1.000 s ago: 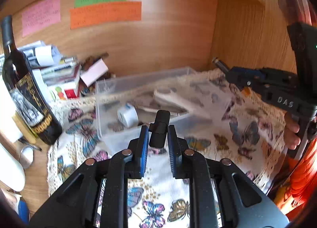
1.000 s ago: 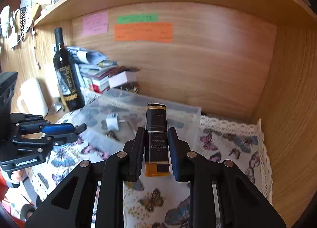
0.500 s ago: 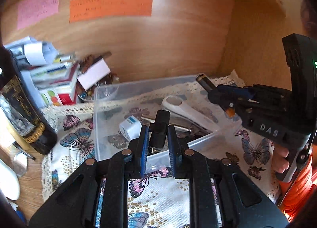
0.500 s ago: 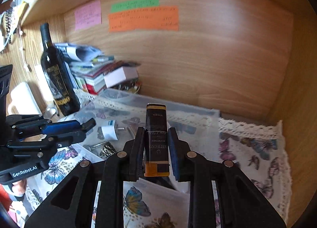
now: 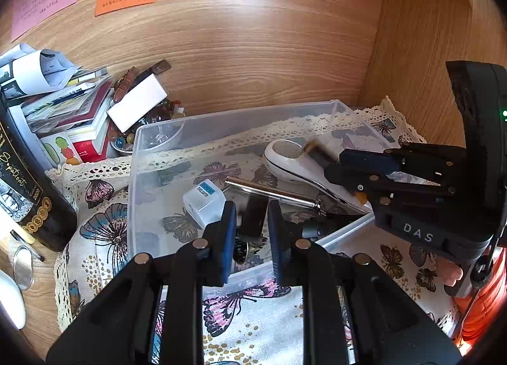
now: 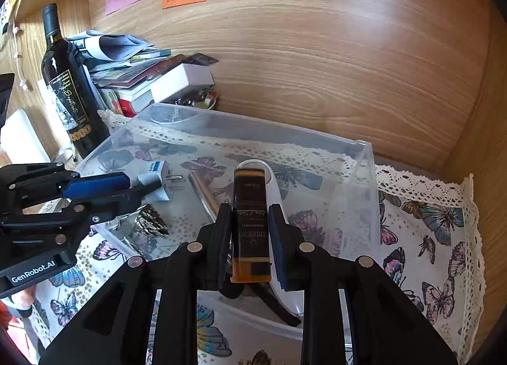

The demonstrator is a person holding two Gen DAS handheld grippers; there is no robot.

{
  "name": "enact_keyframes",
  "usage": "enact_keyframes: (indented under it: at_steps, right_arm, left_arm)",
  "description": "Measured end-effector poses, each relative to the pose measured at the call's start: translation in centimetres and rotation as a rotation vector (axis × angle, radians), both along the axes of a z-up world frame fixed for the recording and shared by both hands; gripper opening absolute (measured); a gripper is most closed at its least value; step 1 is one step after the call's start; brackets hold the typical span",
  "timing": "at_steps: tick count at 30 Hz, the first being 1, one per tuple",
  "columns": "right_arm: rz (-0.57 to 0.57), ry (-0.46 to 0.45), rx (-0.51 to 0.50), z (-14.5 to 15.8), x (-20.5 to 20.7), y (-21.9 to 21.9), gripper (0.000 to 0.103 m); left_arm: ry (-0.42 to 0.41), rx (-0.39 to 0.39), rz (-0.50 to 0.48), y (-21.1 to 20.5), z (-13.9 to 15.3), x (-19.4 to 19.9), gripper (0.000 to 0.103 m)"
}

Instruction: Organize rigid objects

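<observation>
Lighter (image 6: 252, 231), amber and dark, sits clamped in the right gripper (image 6: 250, 238), its long axis running straight out along the fingers, tip pointing away over the clear plastic bin (image 6: 364, 193). The jaws are narrow, pressed against its two flat sides. It hangs above the bin's near right part, directly over a white handled gadget (image 6: 275, 193) lying on the bin floor, so letting go would likely drop it onto that gadget, not bare floor.

The left gripper (image 5: 250, 222) is at the bin's near wall, jaws narrow around a small black object (image 5: 253, 216) that is blurred; whether they truly pinch it I cannot tell. Just beyond lie a white plug adapter (image 5: 204, 201) and a metal rod (image 5: 272, 192). Farther off, outside the bin, stand a wine bottle (image 6: 65, 86) and stacked books (image 6: 152, 79) on the desk.
</observation>
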State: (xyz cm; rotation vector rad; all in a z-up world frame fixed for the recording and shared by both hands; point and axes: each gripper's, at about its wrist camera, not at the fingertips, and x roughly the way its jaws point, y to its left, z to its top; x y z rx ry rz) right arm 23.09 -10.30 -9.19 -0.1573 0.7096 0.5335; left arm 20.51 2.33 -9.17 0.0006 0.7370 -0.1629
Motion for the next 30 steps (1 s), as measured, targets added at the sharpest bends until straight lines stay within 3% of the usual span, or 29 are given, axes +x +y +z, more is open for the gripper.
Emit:
enact_keyframes:
  at_steps: [5, 10, 14, 23, 25, 28, 30]
  right_arm:
    - [0.003, -0.048, 0.027, 0.7, -0.6, -0.3, 0.026]
    - [-0.008, -0.113, 0.051, 2.7, -2.5, -1.0, 0.031]
    - [-0.021, -0.190, 0.079, 4.8, -5.0, -2.1, 0.045]
    - [-0.058, -0.343, 0.178, 8.7, -11.1, -5.0, 0.082]
    - [-0.073, -0.371, 0.193, 9.2, -12.3, -5.5, 0.084]
    - [-0.102, -0.401, 0.222, 9.6, -13.9, -6.2, 0.100]
    - [-0.121, -0.423, 0.230, 9.7, -14.7, -6.6, 0.103]
  left_arm:
    - [-0.008, -0.017, -0.001, 0.2, 0.7, -0.7, 0.020]
    - [-0.073, -0.014, 0.014, 0.5, 2.7, -2.9, 0.030]
    - [-0.146, 0.001, 0.023, 0.3, 4.7, -5.0, 0.034]
    - [-0.335, -0.001, 0.048, -0.2, 8.7, -11.3, 0.065]
    - [-0.374, 0.001, 0.059, -0.4, 9.4, -12.7, 0.077]
    - [-0.425, -0.004, 0.092, -0.5, 10.0, -14.7, 0.095]
    - [-0.456, -0.011, 0.116, -0.4, 10.4, -15.7, 0.100]
